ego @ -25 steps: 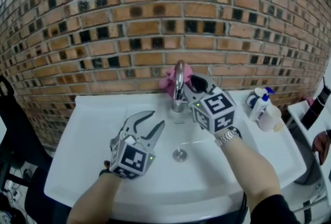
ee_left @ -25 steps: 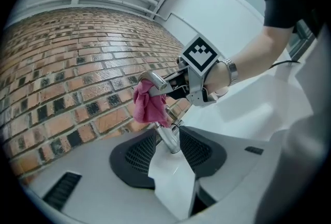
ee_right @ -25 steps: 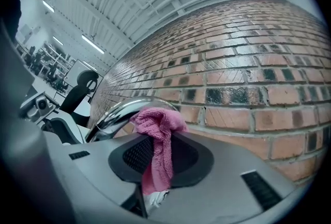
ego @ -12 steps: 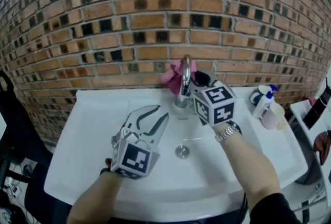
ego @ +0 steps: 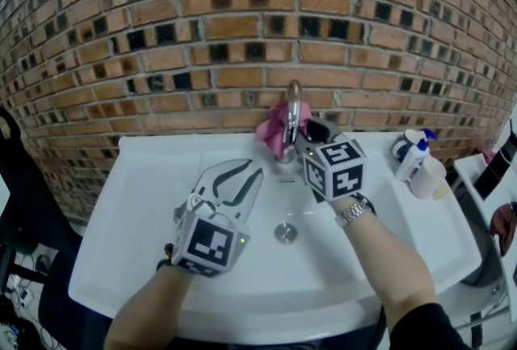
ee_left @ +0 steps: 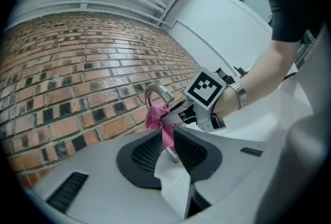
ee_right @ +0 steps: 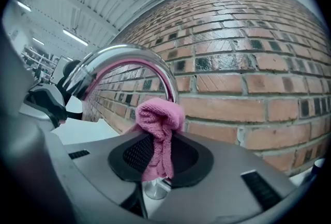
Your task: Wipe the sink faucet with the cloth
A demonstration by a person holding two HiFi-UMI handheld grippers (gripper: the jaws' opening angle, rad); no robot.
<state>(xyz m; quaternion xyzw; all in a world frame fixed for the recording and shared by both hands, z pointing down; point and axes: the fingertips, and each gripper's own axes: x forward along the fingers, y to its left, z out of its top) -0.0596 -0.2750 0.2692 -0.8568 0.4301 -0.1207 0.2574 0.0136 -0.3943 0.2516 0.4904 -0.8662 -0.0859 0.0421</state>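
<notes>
Right claw (ego: 302, 133) clamped on pink cloth (ego: 275, 130) against the upright faucet (ego: 293, 102) straight ahead; left claw (ego: 246, 172), half-open and just closing on nothing, hovers farther back.

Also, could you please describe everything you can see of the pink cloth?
The cloth is pink, a soft terry-like fabric bunched into a thick wad. The right gripper pinches its lower part between both jaws; a rounded fold bulges above them and a short tail hangs below. It appears to rest against the upright neck of the curved chrome faucet, above the white sink.
</notes>
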